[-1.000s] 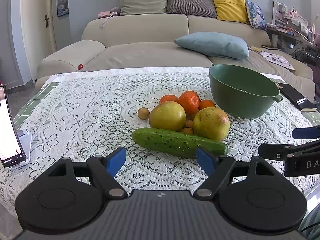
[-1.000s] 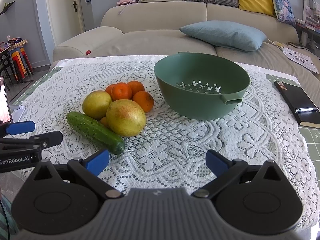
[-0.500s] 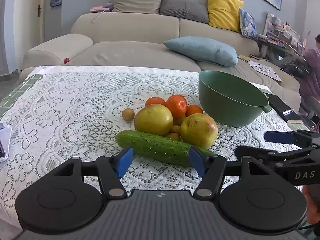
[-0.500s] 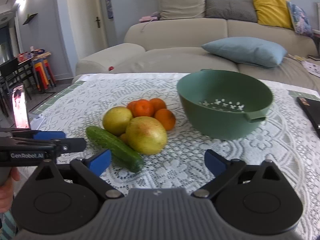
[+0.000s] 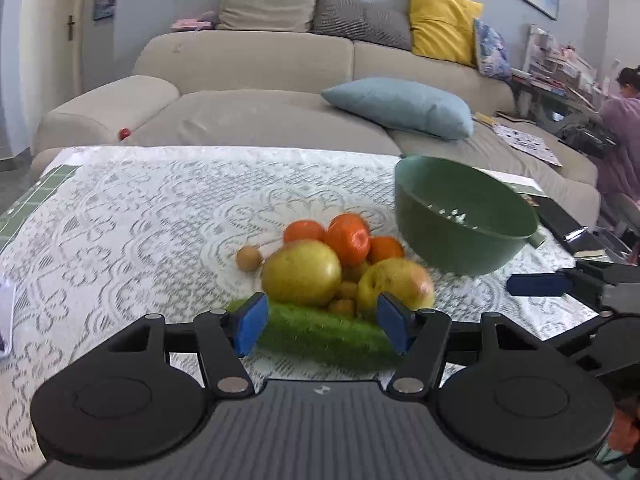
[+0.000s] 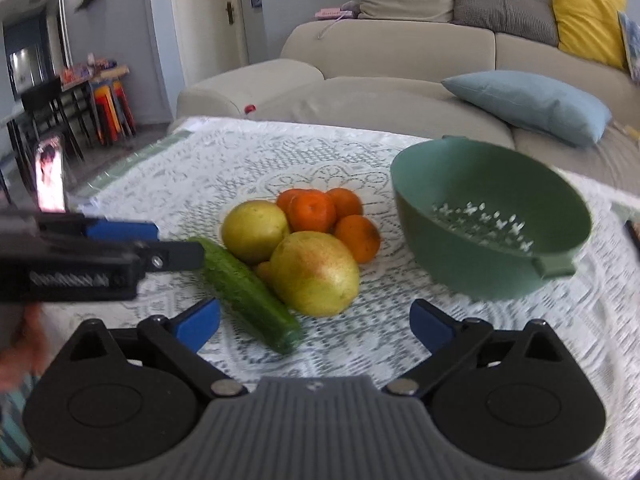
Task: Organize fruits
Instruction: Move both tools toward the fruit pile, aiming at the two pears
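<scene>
On the lace tablecloth (image 5: 120,220) sits a pile of fruit: two yellow-green apples (image 5: 302,272) (image 5: 394,282), three tangerines (image 5: 347,236) and several small brown fruits (image 5: 249,258). A cucumber (image 5: 320,334) lies along the pile's near side. My left gripper (image 5: 322,322) hovers just in front of the cucumber, jaws partly narrowed, pads clear of it; from the right wrist view its fingers (image 6: 176,254) reach in beside the cucumber's (image 6: 248,292) far end. My right gripper (image 6: 316,326) stands open and empty before the nearer apple (image 6: 316,274). The green colander bowl (image 6: 476,256) stands empty at the right.
A phone (image 6: 50,178) stands propped at the table's left edge. A black notebook (image 5: 568,226) lies right of the bowl. Behind the table runs a beige sofa (image 5: 260,64) with cushions. A person (image 5: 624,136) sits far right. The right gripper's blue finger (image 5: 536,284) shows beside the bowl.
Both grippers have moved in toward the fruit pile. The left jaws have narrowed and now frame the cucumber. The right view has swung left, with the left gripper larger in it.
</scene>
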The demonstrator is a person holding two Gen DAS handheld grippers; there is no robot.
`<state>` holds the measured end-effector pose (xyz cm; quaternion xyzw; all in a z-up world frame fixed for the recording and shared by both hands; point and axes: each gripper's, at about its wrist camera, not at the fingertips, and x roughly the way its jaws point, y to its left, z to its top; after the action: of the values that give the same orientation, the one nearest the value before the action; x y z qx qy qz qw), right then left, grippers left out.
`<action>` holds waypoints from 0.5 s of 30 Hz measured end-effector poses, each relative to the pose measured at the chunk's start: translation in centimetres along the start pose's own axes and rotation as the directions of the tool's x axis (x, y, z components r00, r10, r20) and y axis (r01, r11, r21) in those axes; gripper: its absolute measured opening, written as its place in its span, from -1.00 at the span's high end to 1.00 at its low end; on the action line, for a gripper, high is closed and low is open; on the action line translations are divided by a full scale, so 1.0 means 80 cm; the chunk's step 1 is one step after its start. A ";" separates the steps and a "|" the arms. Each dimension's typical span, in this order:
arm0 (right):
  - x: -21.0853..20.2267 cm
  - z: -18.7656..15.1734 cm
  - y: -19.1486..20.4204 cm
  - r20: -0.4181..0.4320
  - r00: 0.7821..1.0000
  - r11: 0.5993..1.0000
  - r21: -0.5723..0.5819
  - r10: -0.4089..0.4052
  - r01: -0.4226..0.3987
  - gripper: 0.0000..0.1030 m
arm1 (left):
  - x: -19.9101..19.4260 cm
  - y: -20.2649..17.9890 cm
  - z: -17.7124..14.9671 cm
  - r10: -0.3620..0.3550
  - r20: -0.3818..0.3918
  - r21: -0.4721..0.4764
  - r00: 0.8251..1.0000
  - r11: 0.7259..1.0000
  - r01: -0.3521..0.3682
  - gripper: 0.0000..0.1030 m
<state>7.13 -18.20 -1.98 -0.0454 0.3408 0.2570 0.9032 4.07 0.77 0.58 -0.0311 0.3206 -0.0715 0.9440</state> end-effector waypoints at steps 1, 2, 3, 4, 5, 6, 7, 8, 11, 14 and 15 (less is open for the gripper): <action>0.002 0.005 -0.001 -0.013 1.000 1.000 -0.014 0.010 -0.010 -0.90 | 0.000 0.000 0.007 -0.010 -0.011 0.017 1.000 1.000 0.010 -0.44; 0.004 0.010 -0.003 -0.024 1.000 1.000 -0.017 0.017 -0.018 -0.89 | 0.002 -0.001 0.013 -0.009 -0.018 0.032 1.000 0.999 0.010 -0.44; 0.006 0.014 -0.005 -0.030 0.999 1.000 -0.014 0.027 -0.027 -0.86 | 0.004 -0.002 0.018 -0.005 -0.024 0.050 1.000 0.999 0.006 -0.44; 0.010 0.018 -0.008 -0.036 0.999 0.999 -0.010 0.037 -0.038 -0.86 | 0.007 -0.002 0.024 0.003 -0.027 0.068 1.000 0.998 -0.002 -0.44; 0.014 0.021 -0.010 -0.040 0.998 0.999 -0.005 0.044 -0.044 -0.86 | 0.011 -0.003 0.028 0.017 -0.030 0.084 0.999 0.996 -0.014 -0.44; 0.018 0.023 -0.012 -0.039 0.998 0.999 0.003 0.046 -0.046 -0.86 | 0.014 -0.003 0.031 0.029 -0.030 0.100 0.999 0.995 -0.026 -0.44; 0.022 0.025 -0.014 -0.035 0.998 0.999 0.012 0.043 -0.042 -0.86 | 0.016 -0.003 0.033 0.037 -0.028 0.114 0.999 0.993 -0.034 -0.44; 0.026 0.027 -0.015 -0.038 0.998 0.999 0.018 0.040 -0.040 -0.85 | 0.021 -0.002 0.034 0.039 -0.033 0.124 0.999 0.992 -0.035 -0.44; 0.036 0.024 -0.017 -0.046 0.998 0.999 0.030 0.040 -0.038 -0.71 | 0.034 0.005 0.033 0.025 -0.057 0.111 0.998 0.994 -0.018 -0.44; 0.044 0.021 -0.019 -0.049 0.997 0.996 0.061 0.064 -0.061 -0.69 | 0.048 0.017 0.027 -0.014 -0.074 0.064 0.997 0.998 0.018 -0.44; 0.046 0.020 -0.019 -0.050 0.996 0.995 0.069 0.070 -0.066 -0.66 | 0.053 0.022 0.025 -0.020 -0.078 0.047 0.997 0.999 0.024 -0.44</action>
<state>11.17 -17.48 -3.25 -0.0102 0.3741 0.2749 0.8857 8.81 1.85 -0.53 -0.0091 0.3549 -0.0909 0.9304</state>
